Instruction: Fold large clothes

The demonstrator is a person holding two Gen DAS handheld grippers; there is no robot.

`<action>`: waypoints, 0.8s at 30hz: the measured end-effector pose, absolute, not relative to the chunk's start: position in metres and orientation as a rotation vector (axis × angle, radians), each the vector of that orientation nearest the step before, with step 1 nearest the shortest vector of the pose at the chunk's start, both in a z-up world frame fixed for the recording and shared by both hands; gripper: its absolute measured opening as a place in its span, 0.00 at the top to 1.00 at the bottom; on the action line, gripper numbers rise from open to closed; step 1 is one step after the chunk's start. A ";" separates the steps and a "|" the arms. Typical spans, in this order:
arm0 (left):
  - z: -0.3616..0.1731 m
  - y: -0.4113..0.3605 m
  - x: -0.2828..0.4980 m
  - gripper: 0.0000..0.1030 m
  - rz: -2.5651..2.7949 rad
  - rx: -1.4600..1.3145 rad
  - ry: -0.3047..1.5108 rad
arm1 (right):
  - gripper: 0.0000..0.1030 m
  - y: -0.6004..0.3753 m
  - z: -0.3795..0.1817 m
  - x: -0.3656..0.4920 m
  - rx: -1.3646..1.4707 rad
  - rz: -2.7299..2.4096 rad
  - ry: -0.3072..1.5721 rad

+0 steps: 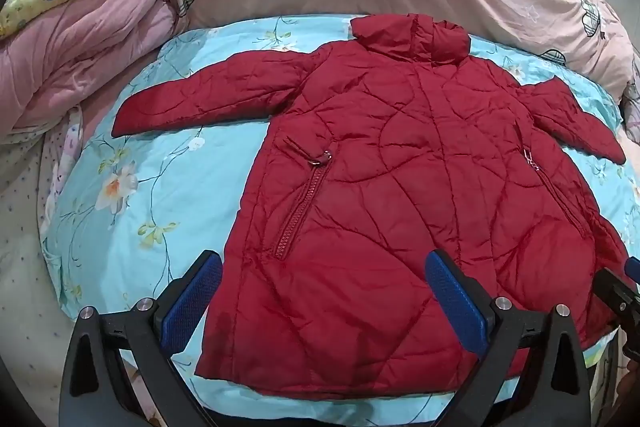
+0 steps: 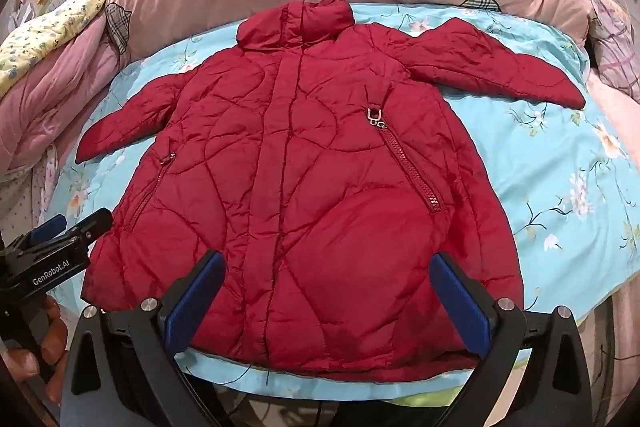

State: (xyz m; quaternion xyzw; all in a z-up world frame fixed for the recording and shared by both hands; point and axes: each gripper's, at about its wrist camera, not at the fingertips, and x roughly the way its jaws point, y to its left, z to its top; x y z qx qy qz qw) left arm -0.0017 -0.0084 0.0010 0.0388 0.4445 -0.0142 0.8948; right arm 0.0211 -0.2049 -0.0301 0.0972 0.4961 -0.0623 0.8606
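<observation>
Hovering wide open and empty, the left gripper and right gripper hang over the hem, low in frame. Filling mid-frame, the red coat lies flat on the blue sheet, sleeves spread, likely ready for folding.

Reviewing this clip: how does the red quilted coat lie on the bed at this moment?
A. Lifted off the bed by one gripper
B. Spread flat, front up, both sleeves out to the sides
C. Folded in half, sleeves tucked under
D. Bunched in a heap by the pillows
B: the red coat lies flat on the blue floral sheet, front and pocket zips up, a sleeve out each side, and both grippers are open and hold nothing.
</observation>
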 end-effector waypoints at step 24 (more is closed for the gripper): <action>0.000 -0.001 0.000 0.01 -0.030 0.098 0.899 | 0.01 -0.206 -0.029 0.020 0.196 -0.134 1.037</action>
